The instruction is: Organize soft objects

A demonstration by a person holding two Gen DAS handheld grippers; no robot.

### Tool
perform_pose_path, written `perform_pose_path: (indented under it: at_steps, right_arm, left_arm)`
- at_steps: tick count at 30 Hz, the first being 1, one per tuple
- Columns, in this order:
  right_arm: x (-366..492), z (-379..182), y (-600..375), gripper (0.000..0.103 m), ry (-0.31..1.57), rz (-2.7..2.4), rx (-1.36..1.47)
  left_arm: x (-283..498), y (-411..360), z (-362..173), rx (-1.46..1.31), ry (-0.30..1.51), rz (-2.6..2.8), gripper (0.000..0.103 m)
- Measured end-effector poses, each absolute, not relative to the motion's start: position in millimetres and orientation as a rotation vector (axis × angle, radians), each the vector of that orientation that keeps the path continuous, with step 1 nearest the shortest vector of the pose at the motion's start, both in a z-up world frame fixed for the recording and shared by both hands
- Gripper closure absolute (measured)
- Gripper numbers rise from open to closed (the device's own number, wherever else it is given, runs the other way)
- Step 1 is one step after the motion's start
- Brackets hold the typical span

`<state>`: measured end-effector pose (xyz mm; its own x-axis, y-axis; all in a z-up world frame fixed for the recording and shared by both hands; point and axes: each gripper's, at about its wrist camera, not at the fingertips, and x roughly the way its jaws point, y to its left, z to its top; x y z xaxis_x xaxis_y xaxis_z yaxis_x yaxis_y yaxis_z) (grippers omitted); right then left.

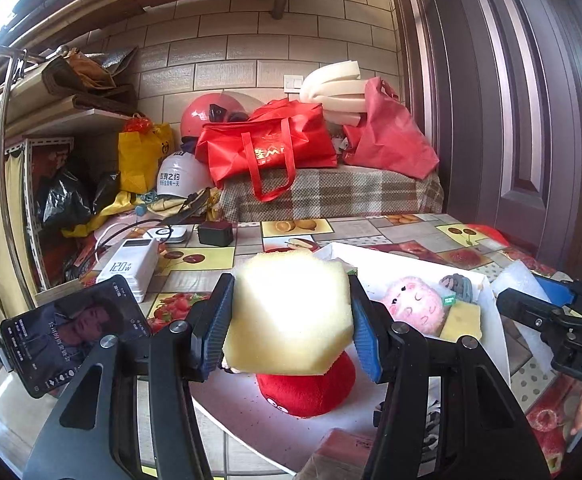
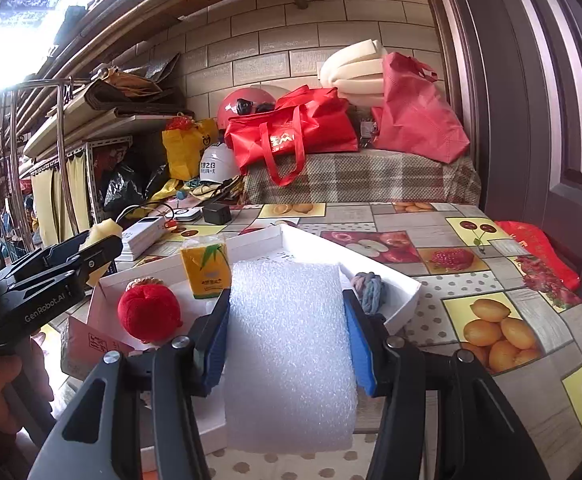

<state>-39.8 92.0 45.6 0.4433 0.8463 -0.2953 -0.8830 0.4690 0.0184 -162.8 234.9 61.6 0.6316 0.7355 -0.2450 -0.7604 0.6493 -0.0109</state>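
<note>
A: Where are the soft things right now?

B: The yellow sponge block (image 1: 289, 314) is pinched between the blue pads of the left gripper (image 1: 291, 320), held in the air above the white tray (image 1: 487, 304), roughly over the red plush ball (image 1: 307, 388). The right gripper (image 2: 287, 344) is clamped on a sheet of white foam wrap (image 2: 287, 356), which hangs over the tray's near side.

A: What's already in the tray?

B: The red ball, a pink plush pig (image 1: 415, 306), a flat yellow sponge (image 1: 463, 320) beside it, a grey-blue yarn knot (image 2: 369, 290) in the far corner, and a yellow tissue pack (image 2: 207, 272) standing upright.

A: What might go wrong?

B: I'd judge crowding is the main risk. If the sponge is let go above the rounded ball it could bounce or roll out over the low rim. The foam sheet is broad; laid in carelessly it may tip the tissue pack or bury the toys. Both claws are close together, so they could knock each other. A phone (image 1: 75, 326) and power bank (image 1: 129, 268) sit near the tray on the fruit-print tablecloth (image 2: 491, 292)
</note>
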Motion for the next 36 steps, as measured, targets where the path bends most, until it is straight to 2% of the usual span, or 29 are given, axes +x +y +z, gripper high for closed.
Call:
perform_pose_path:
  at_steps: [6, 17, 21, 24, 26, 28, 30, 33, 36]
  right_arm:
    - [-43.0, 45.2, 121.2, 0.051, 0.274, 1.095, -0.175]
    - [-17.8, 39.0, 138.1, 0.051, 0.394, 1.072, -0.144]
    - [-17.8, 38.7, 139.3, 0.05, 0.402, 1.068, -0.151]
    - [-15.5, 38.3, 141.5, 0.05, 0.418, 1.068, -0.154]
    - [-12.0, 37.5, 142.3, 0.044, 0.436, 1.053, -0.151]
    - [-4.6, 36.2, 140.5, 0.02, 0.464, 1.022, -0.127]
    - [1.9, 35.3, 137.4, 0.012, 0.485, 1.02, -0.097]
    - [4.5, 35.0, 135.1, 0.001, 0.493, 0.99, -0.082]
    - [5.3, 34.8, 134.8, 0.0, 0.496, 0.992, -0.077]
  left_arm:
    - [-148.6, 225.4, 63.0, -0.069, 0.244, 0.748, 0.048]
    - [-124.2, 232.9, 63.0, -0.059, 0.302, 0.71, 0.047]
    - [-124.4, 240.5, 62.2, -0.094, 0.313, 0.729, 0.044]
    - [-122.0, 245.1, 60.7, -0.108, 0.334, 0.756, 0.036]
    - [-122.8, 245.7, 60.6, -0.111, 0.332, 0.781, 0.031]
    - [-129.7, 247.6, 60.9, -0.136, 0.303, 0.784, 0.014]
    - [-133.8, 249.0, 60.9, -0.153, 0.287, 0.779, 0.0]
    - [-135.4, 245.8, 62.6, -0.142, 0.28, 0.779, 0.0]
    - [-135.5, 244.6, 63.5, -0.138, 0.28, 0.78, 0.0]
